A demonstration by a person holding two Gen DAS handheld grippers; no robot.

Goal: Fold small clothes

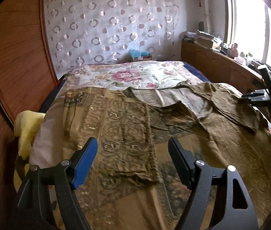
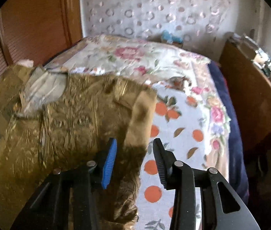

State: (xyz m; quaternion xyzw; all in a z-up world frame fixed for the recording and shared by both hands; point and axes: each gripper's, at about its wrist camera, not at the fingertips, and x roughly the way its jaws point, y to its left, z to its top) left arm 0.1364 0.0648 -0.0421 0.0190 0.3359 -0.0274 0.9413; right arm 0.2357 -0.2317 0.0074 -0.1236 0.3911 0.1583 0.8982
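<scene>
An olive-brown patterned garment (image 1: 131, 134) lies spread on the bed, its grey lining (image 1: 173, 97) showing near the collar. One sleeve (image 1: 237, 107) reaches to the right. My left gripper (image 1: 132, 143) is open and empty, hovering above the garment's near middle. My right gripper (image 2: 134, 143) is open and empty above the garment's right sleeve edge (image 2: 141, 115), with one finger over the cloth and the other over the sheet. The right gripper (image 1: 258, 95) also shows in the left wrist view at the bed's right side.
The bed has a floral quilt (image 1: 127, 76) at the far end and an orange-print sheet (image 2: 173, 134). A yellow cloth (image 1: 27, 126) hangs at the left bed edge. A wooden wardrobe (image 1: 14, 72) stands left, a cluttered wooden ledge (image 1: 212, 57) right.
</scene>
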